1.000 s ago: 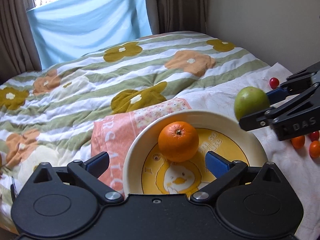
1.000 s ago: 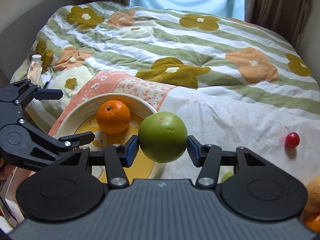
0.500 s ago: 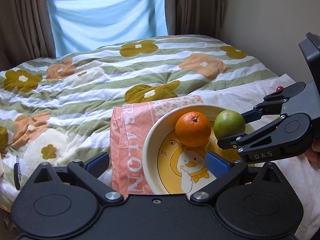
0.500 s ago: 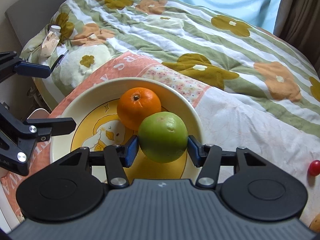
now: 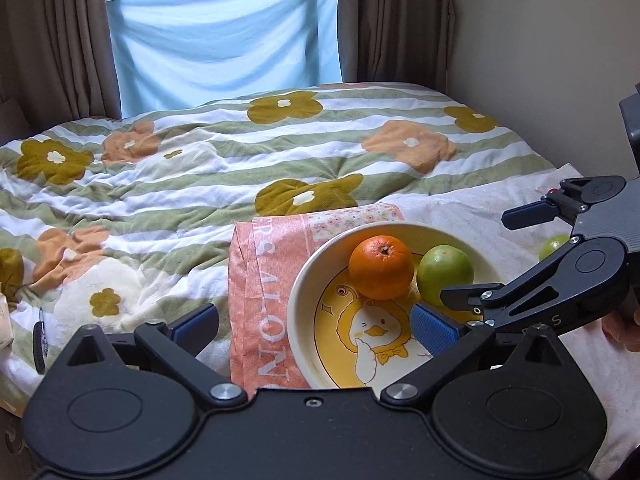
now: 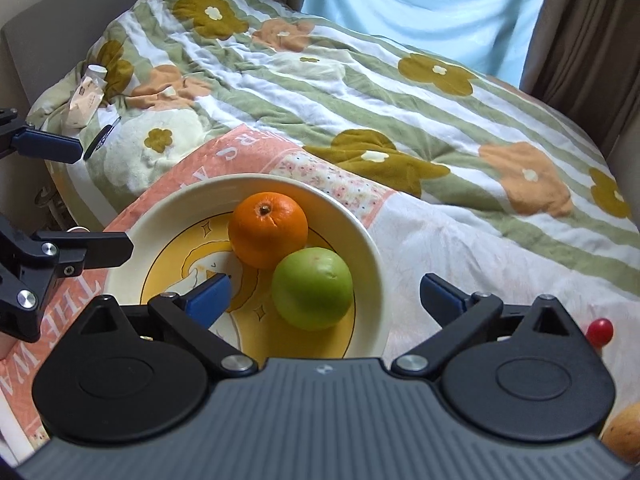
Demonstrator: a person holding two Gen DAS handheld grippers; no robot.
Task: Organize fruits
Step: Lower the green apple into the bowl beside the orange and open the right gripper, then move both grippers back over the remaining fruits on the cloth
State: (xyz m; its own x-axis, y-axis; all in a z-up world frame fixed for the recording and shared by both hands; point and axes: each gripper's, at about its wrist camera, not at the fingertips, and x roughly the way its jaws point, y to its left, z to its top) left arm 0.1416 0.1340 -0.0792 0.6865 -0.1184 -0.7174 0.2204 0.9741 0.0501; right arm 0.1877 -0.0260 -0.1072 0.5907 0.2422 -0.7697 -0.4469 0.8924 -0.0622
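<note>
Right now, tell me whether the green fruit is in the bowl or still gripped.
In the bowl: the green fruit rests beside the orange; the right gripper has just opened, pads clear.

Bed (image 5: 200,184) carries everything; covered by a striped green-and-white quilt (image 6: 360,92) with flower print. From the right wrist view, clock positions taken from the plate: pink printed cloth (image 6: 256,148) lies flat on the quilt, and the cream plate (image 6: 372,248) sits on that cloth. White cloth (image 6: 480,248) spreads at 3 o'clock. On it, a small red fruit (image 6: 600,331) at 4 o'clock, and an orange-yellow fruit (image 6: 624,432) at 5 o'clock, cut by the frame edge. Crumpled packet (image 6: 86,98) on the quilt at 10 o'clock.
</note>
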